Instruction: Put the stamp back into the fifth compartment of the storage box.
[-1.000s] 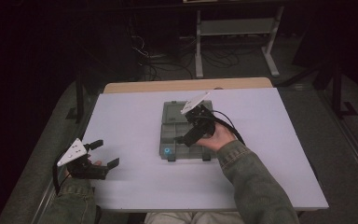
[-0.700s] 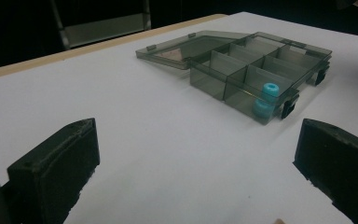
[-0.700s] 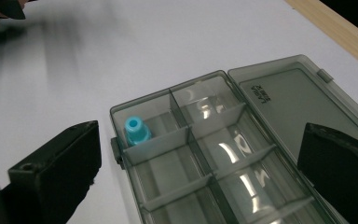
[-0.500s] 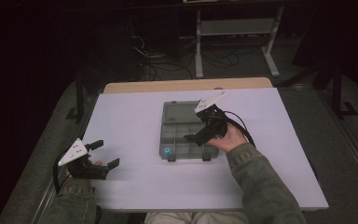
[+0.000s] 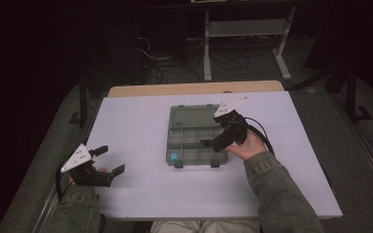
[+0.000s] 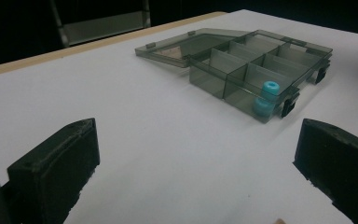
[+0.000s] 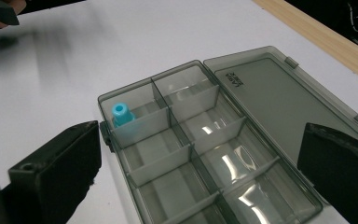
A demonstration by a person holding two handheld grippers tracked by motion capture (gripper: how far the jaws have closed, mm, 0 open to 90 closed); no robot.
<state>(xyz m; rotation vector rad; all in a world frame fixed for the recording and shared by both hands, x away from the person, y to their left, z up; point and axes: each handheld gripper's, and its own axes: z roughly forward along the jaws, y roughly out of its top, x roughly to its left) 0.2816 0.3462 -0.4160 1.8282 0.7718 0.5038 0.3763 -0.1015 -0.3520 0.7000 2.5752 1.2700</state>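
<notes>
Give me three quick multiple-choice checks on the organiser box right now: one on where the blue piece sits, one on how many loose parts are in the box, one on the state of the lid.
1. Where is the blue piece?
A. In the corner compartment at the latch edge, on the person's left
B. In a middle compartment
C. On the table outside the box

2. How many loose parts lie in the organiser box?
A. None
B. One
C. Three

3. How is the lid?
A. Shut and latched
B. Half raised
C. Folded fully open, flat on the table

Answers:
1 A, the high view shows it at the box's near left corner, next to a latch.
2 B, the right gripper view shows every other compartment empty.
3 C, the left gripper view shows the lid lying flat behind the compartments.
</notes>
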